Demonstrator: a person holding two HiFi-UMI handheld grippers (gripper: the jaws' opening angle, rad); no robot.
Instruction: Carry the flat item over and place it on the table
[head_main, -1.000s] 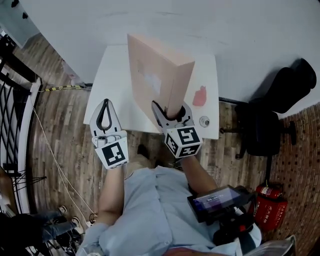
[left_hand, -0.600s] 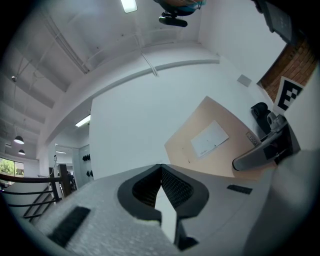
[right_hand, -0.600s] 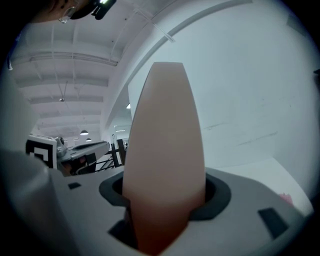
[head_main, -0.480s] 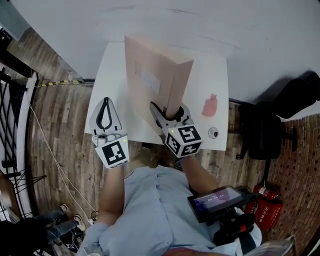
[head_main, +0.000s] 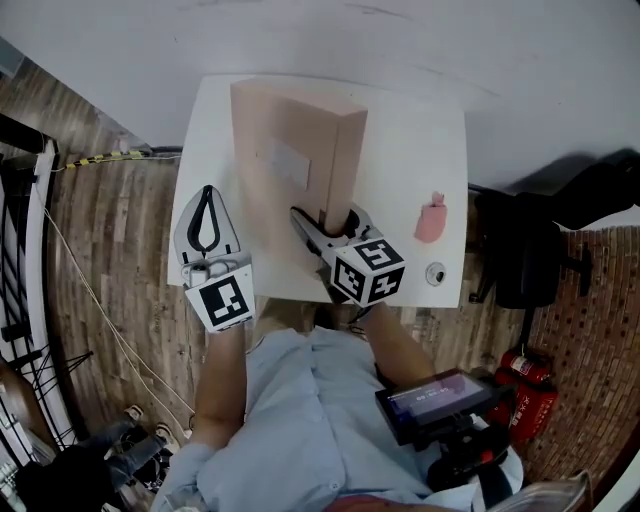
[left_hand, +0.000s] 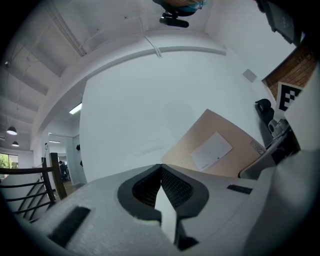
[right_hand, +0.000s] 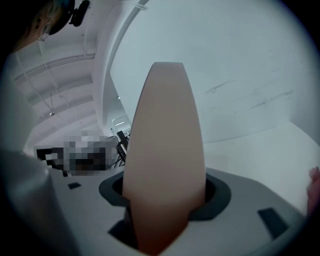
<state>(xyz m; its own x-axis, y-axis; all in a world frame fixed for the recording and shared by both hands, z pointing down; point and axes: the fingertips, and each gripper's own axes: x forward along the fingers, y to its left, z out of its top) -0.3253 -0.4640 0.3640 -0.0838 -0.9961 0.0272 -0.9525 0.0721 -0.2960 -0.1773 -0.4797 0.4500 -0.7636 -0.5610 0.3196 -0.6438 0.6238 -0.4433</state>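
We are closing on the white surface (head_main: 420, 120), and the flat box (head_main: 285, 150) is now standing over it. Our right tool (head_main: 325, 216) is clamping its near edge and holding it upright. Our left tool (head_main: 205, 222) is travelling alongside, jaws together and empty. We are judging the cardboard stiff and light, likely to swing, and best steadied at a second edge. A pink item (head_main: 432, 218) and a round object (head_main: 435, 273) are lying well to the right.

Right claw (right_hand: 167, 196) hides the flat box (right_hand: 165, 135) base — pink thing (right_hand: 315, 187) cut off.
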